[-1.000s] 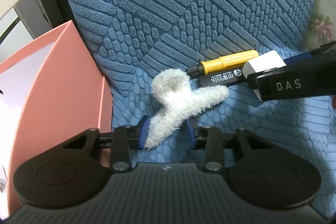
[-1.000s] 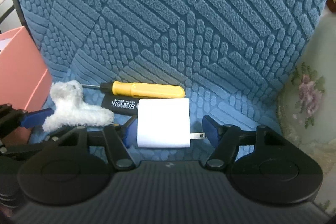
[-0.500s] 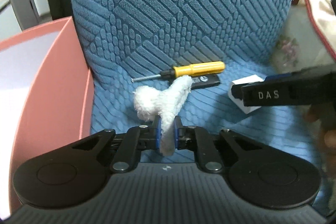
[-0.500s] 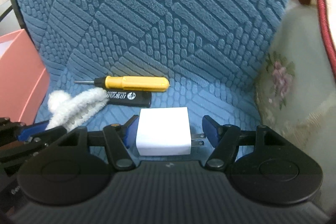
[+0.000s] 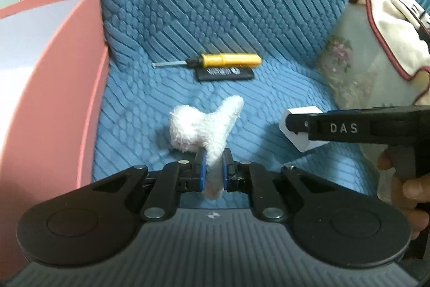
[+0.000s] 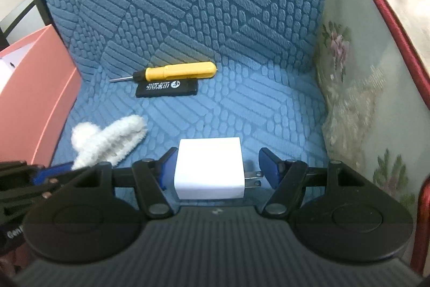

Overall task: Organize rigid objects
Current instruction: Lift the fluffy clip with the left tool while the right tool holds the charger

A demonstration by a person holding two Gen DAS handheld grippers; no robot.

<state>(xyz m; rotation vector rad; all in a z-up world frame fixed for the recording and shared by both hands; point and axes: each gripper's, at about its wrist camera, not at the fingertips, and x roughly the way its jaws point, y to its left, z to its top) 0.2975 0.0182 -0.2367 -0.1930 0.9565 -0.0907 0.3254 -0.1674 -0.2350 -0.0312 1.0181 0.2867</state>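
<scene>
left gripper [image 5: 212, 168] is pinching the lower prong of a fuzzy white claw hair clip [image 5: 207, 127], right gripper [image 6: 216, 170] sits spread around a smooth white boxy charger plug [image 6: 209, 174] without squeezing, and at 12 o'clock on the ribbed blue cushion [image 6: 268, 104] lie a yellow-handled screwdriver [image 6: 174, 71] and glossy black lighter [image 6: 166, 88]

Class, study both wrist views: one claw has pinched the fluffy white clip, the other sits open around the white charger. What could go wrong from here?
1. The left claw pinches only one thin arm of the fluffy white hair clip; it may swing or slip out.
2. The right claw is open, so the white cube plug charger is ungripped; closing may press its metal prongs and twist it.
</scene>
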